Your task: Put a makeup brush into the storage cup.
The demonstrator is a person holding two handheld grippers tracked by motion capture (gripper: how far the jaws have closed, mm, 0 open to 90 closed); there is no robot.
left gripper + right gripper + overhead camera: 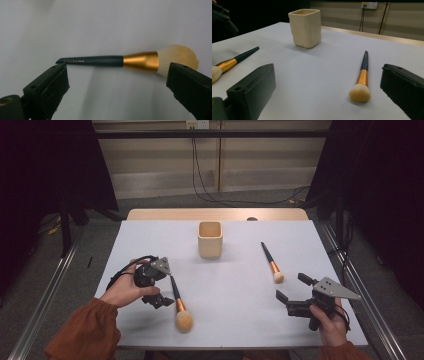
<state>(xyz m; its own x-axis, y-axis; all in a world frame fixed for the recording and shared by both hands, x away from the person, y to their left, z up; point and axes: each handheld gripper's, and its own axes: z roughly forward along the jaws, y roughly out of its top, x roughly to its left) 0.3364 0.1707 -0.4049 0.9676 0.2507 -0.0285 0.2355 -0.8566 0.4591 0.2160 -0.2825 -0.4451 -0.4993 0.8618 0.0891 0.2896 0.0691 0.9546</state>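
Note:
A large makeup brush (pixel 179 304) (pixel 110 60) with a dark handle, gold ferrule and cream bristles lies flat on the white table (pixel 235 295). My left gripper (pixel 162 287) (pixel 117 72) hovers over it, open. The handle tip lies near one jaw and the bristles near the other, and neither jaw touches the brush. A smaller brush (pixel 271 262) (pixel 362 75) of the same kind lies right of centre. My right gripper (pixel 293 287) (pixel 328 68) is open just in front of its bristles, holding nothing. A cream square cup (pixel 210 239) (pixel 305 27) stands upright at the back centre.
The table's bare wooden strip (pixel 217 214) runs along the far edge. Metal rails (pixel 357 285) flank both sides of the table, and cables (pixel 240 200) lie on the floor beyond. In the right gripper view the large brush (pixel 232 62) lies at the far left.

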